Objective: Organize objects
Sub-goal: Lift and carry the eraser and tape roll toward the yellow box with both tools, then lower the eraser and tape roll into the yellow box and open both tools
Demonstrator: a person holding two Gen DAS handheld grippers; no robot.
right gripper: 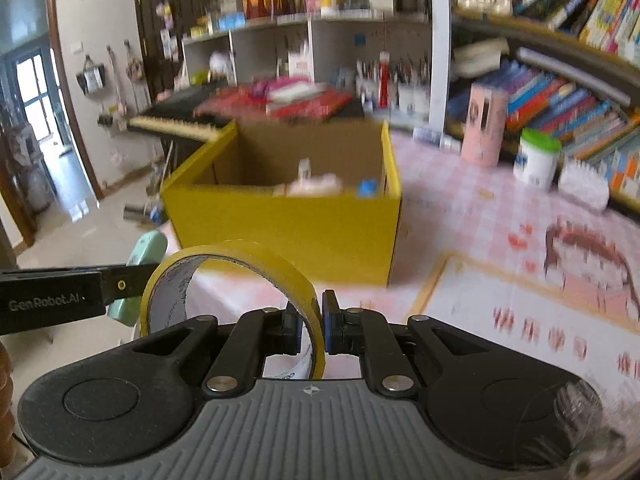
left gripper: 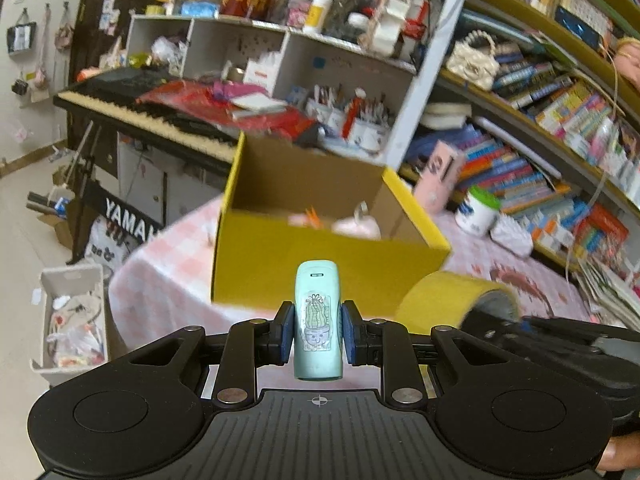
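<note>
My left gripper (left gripper: 317,330) is shut on a mint-green case with a cactus sticker (left gripper: 317,320), held upright in front of the open yellow cardboard box (left gripper: 320,272). My right gripper (right gripper: 311,326) is shut on the rim of a yellow tape roll (right gripper: 240,254), which stands on edge above the pink checked tablecloth (right gripper: 480,216). The same tape roll (left gripper: 452,296) shows at the right of the left wrist view. The left gripper (right gripper: 120,284) with the mint case (right gripper: 146,248) appears at the left of the right wrist view. The yellow box (right gripper: 288,232) holds several small items.
A white tub with a green lid (right gripper: 536,158) and a pink carton (right gripper: 486,124) stand by the bookshelves (left gripper: 560,120) at the right. A keyboard (left gripper: 152,120) covered with red items sits behind the box. A white bin (left gripper: 74,320) stands on the floor at the left.
</note>
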